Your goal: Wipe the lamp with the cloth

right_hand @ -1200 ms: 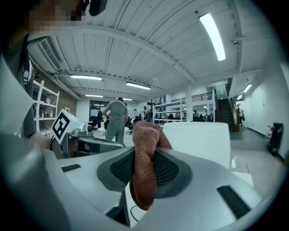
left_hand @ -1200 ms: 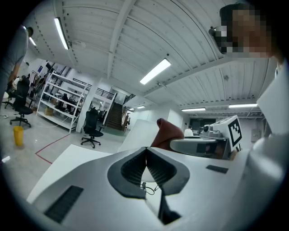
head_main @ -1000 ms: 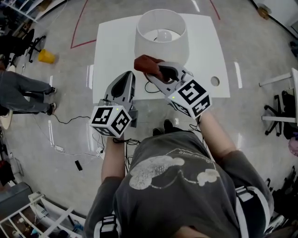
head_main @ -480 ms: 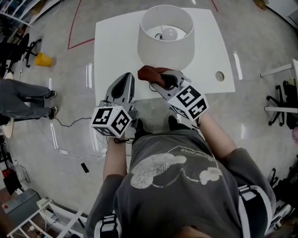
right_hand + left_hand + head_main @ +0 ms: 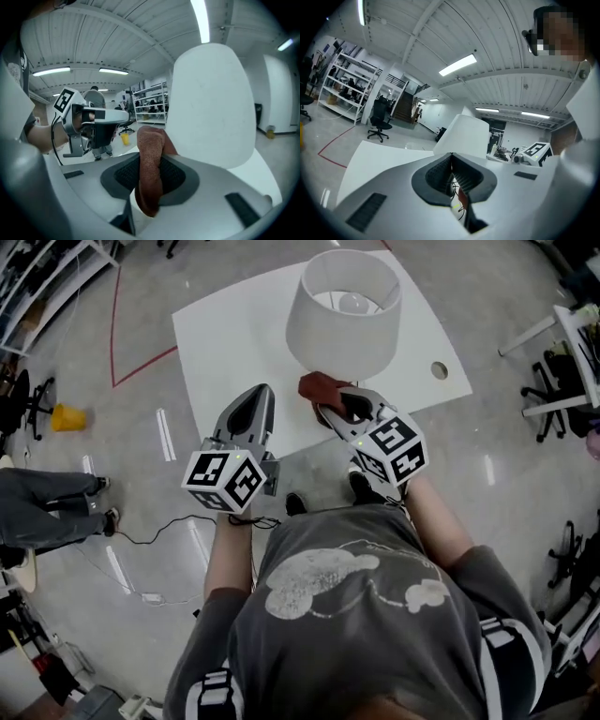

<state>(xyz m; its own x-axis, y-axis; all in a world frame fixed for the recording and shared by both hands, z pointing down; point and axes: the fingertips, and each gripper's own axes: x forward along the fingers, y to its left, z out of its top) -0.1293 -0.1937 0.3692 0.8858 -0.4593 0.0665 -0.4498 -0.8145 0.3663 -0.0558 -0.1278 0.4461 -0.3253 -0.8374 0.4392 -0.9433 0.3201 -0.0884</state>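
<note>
A white lamp with a drum shade stands on a white table; its bulb shows through the open top. In the right gripper view the shade fills the upper right, close ahead. My right gripper is shut on a reddish-brown cloth, which sits just below the shade's near rim. The cloth stands folded between the jaws. My left gripper hovers over the table's near edge, left of the lamp, shut with nothing in it.
A hole marks the table's right side. A person's legs and a yellow cone are on the floor at the left. Office chairs stand at the right. A cable trails across the floor.
The head view has swung, so the table and lamp sit more to the right. My right gripper with the cloth has stayed under the shade's near rim. The left gripper has barely moved.
</note>
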